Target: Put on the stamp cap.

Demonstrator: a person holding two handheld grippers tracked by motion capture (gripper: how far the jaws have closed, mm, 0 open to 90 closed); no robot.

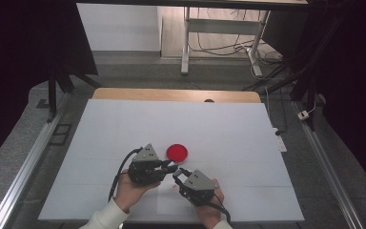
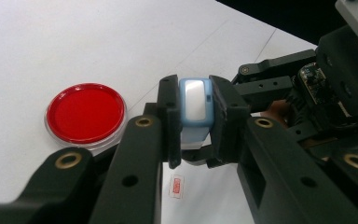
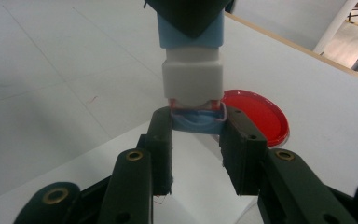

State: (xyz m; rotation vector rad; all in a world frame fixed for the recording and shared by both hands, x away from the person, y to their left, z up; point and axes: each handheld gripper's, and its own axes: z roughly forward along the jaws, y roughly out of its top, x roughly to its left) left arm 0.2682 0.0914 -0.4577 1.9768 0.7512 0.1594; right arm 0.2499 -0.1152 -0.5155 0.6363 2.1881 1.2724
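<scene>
**Q:** State the work surface and what lies on it.

**A:** My tabletop [image 1: 124, 124] carries a white sheet across its top. On it lies a round red dish [image 1: 177, 151] with a clear rim, flat, near the middle and just beyond my two tools. In the left gripper view a small red printed mark [image 2: 176, 186] sits on the sheet below the jaws.

**Q:** Position of the tools?

**A:** I hold my left tool [image 1: 170, 168] and my right tool [image 1: 176, 174] close together at the near side of the tabletop, tips nearly meeting, just on my side of the dish.

**Q:** Location of the stamp?

**A:** The stamp [image 2: 196, 109], a small block with a light blue body and a white middle section, hangs above the sheet between the two tools, clear of the dish.

**Q:** State of the left tool?

**A:** Clamped on the stamp. Its jaws press the light blue body from both sides.

**Q:** State of the right tool?

**A:** Clamped on the blue cap [image 3: 198, 120] at the stamp's other end. Both pads bear on it. A thin red edge shows where the cap meets the white section.
</scene>
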